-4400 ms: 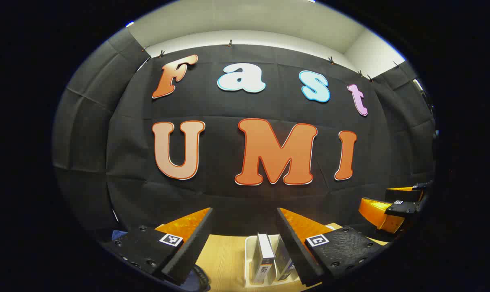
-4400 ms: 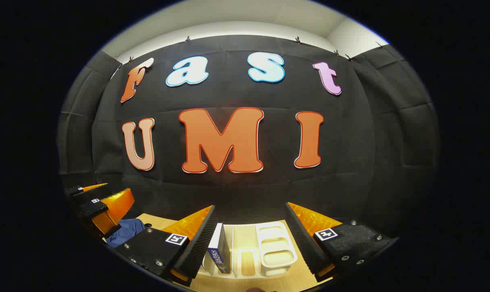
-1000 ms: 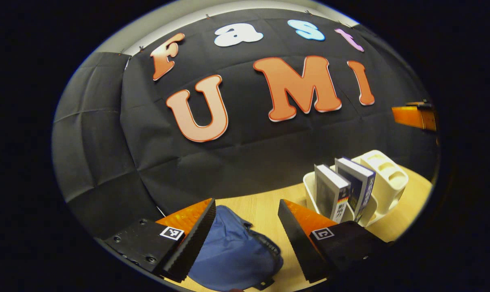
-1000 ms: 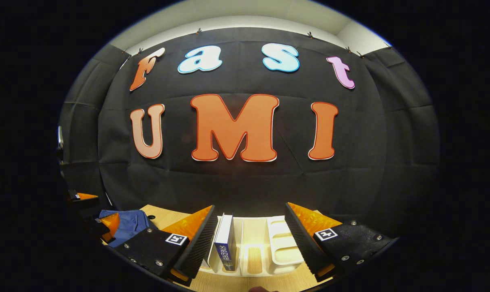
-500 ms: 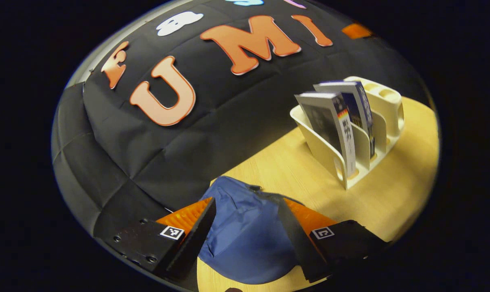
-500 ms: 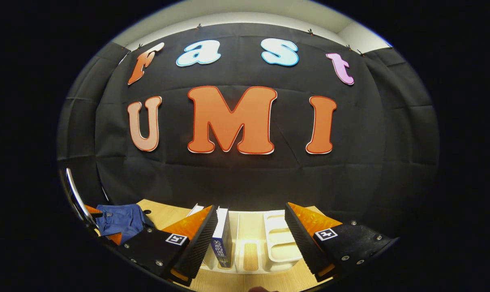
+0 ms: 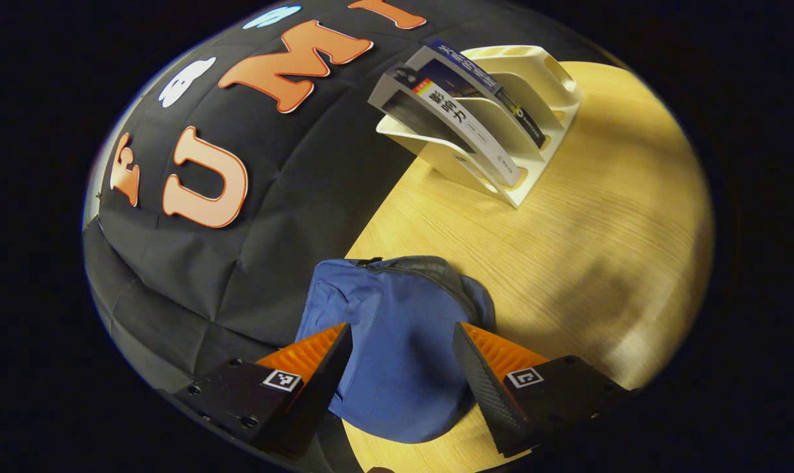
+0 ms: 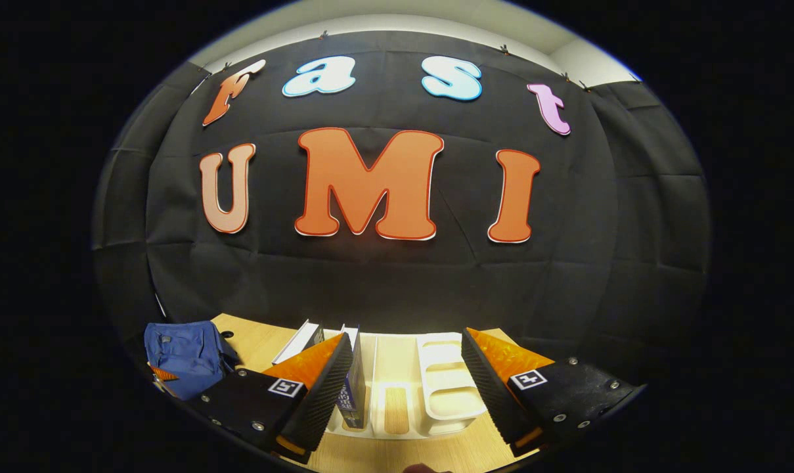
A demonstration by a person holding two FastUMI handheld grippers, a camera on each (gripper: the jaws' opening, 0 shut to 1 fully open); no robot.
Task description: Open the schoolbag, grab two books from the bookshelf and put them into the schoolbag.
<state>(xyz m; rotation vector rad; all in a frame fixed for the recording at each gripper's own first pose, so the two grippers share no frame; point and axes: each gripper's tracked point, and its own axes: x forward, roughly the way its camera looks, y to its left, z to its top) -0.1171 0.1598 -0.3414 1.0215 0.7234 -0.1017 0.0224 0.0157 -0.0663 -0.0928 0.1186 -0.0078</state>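
Note:
A blue schoolbag (image 7: 397, 335) lies on the wooden table, its dark zipper edge curving along the far side. My left gripper (image 7: 400, 368) hangs open just above it, fingers apart over the fabric. A white bookshelf rack (image 7: 534, 157) stands farther off with two books leaning in it: a white-spined book (image 7: 465, 128) and a dark blue book (image 7: 485, 82). In the right gripper view, my right gripper (image 8: 406, 374) is open above the rack (image 8: 446, 387); the blue book (image 8: 352, 387) stands by its left finger, the other book (image 8: 298, 341) leans left. The schoolbag (image 8: 183, 358) lies at lower left.
The wooden table (image 7: 600, 243) spreads to the right of the bag and in front of the rack. The black cloth wall (image 7: 252, 197) runs close behind the bag and the rack. The rack's right-hand slots (image 8: 446, 368) hold nothing.
My left gripper has tilted down and moved over the schoolbag, so the bag now lies under its fingers and the rack sits farther up. My right gripper has dipped slightly toward the rack.

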